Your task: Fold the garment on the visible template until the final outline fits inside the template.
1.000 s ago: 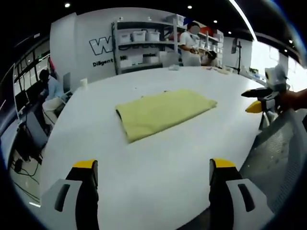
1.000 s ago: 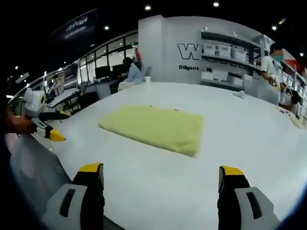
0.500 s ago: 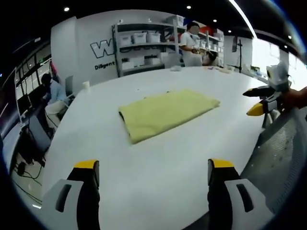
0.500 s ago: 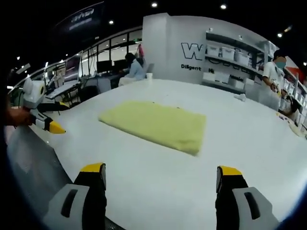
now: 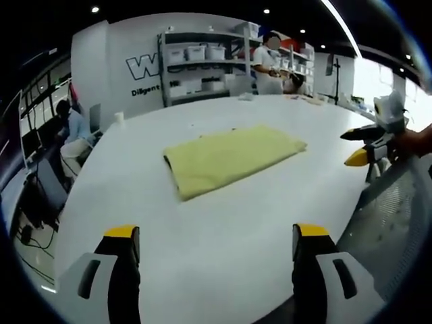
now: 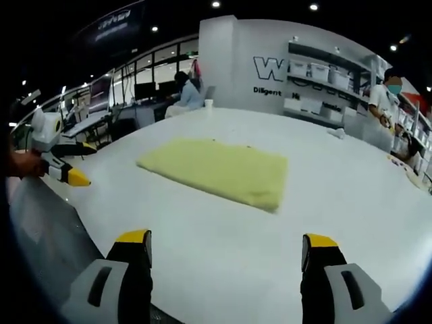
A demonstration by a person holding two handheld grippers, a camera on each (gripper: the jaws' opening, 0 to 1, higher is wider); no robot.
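A pale yellow garment [image 5: 229, 156] lies folded into a flat rectangle on the white table [image 5: 223, 223]; the same garment [image 6: 219, 171] lies mid-table in the right gripper view. My left gripper [image 5: 214, 237] hangs open over the near table edge, well short of the cloth, with nothing between its jaws. My right gripper [image 6: 226, 244] is open too, at the near edge on its side. The right gripper [image 5: 368, 145] reaches in at the right of the left gripper view, and the left gripper [image 6: 61, 162] at the left of the right gripper view. No template outline can be made out.
A shelf with white bins [image 5: 202, 64] stands behind the table, with a person [image 5: 268, 64] beside it. Another person [image 5: 71, 131] sits at a desk to the left. A paper cup [image 6: 208, 104] and small items [image 6: 337, 133] lie at the table's far side.
Both views shifted slightly as the hands drifted. The garment lies as before and both grippers stay open.
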